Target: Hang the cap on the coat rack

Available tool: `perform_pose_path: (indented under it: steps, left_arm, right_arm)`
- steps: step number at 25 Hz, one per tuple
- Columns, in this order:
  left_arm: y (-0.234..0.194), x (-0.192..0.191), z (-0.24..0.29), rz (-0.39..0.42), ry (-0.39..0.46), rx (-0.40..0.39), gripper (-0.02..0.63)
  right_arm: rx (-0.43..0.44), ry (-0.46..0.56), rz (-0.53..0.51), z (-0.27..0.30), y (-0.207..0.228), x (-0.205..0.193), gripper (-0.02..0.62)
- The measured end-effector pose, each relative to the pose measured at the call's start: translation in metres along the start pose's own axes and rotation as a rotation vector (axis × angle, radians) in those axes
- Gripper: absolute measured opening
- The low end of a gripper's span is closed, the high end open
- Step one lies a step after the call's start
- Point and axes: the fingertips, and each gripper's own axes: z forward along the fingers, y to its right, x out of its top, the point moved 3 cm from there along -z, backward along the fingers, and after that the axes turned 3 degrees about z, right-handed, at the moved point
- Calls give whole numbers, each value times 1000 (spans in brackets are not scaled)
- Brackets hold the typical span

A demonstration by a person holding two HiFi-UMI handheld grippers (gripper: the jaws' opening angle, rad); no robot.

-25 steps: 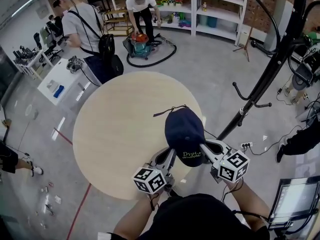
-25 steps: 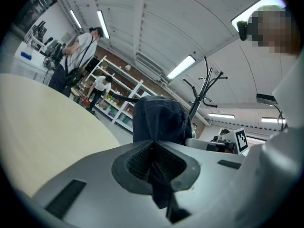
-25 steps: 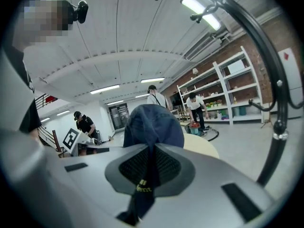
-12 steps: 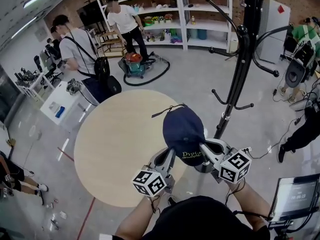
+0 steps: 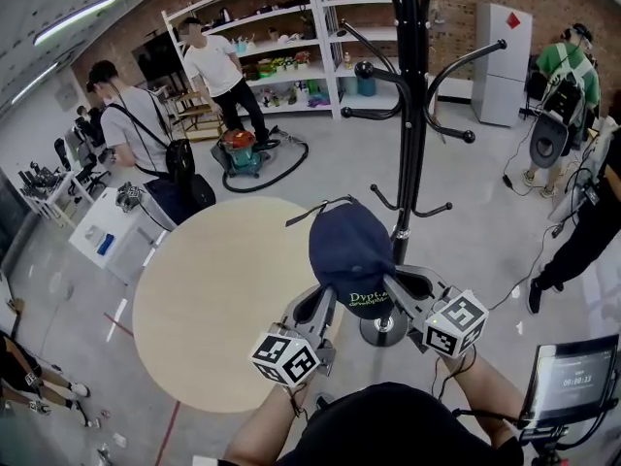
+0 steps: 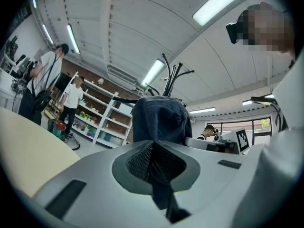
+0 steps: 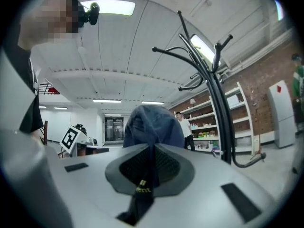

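Note:
A navy cap point(image 5: 351, 252) with yellow lettering on its brim hangs in the air between both grippers. My left gripper point(image 5: 328, 304) is shut on the brim's left side, and my right gripper point(image 5: 390, 297) is shut on its right side. The black coat rack point(image 5: 411, 115) stands right behind the cap, its curved hooks spreading above it. In the left gripper view the cap point(image 6: 159, 120) rises over the pinched cloth. In the right gripper view the cap point(image 7: 151, 125) sits left of the rack's pole point(image 7: 219, 113).
A round beige table point(image 5: 218, 294) lies to the left, below the cap. The rack's round base point(image 5: 384, 328) is on the floor under my right gripper. People stand by white shelves point(image 5: 281, 42) at the back, and a monitor point(image 5: 571, 382) is at lower right.
The view has swung toward the coat rack, which now stands upright in the middle just behind the cap. Both grippers still hold the cap, lifted slightly.

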Motion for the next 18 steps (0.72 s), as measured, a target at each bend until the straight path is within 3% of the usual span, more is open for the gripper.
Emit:
perform_pose_path:
  steps: [18]
  left_arm:
    - [116, 51, 36, 196, 140, -149, 18]
  right_arm:
    - [-85, 205, -137, -105, 6, 82, 20]
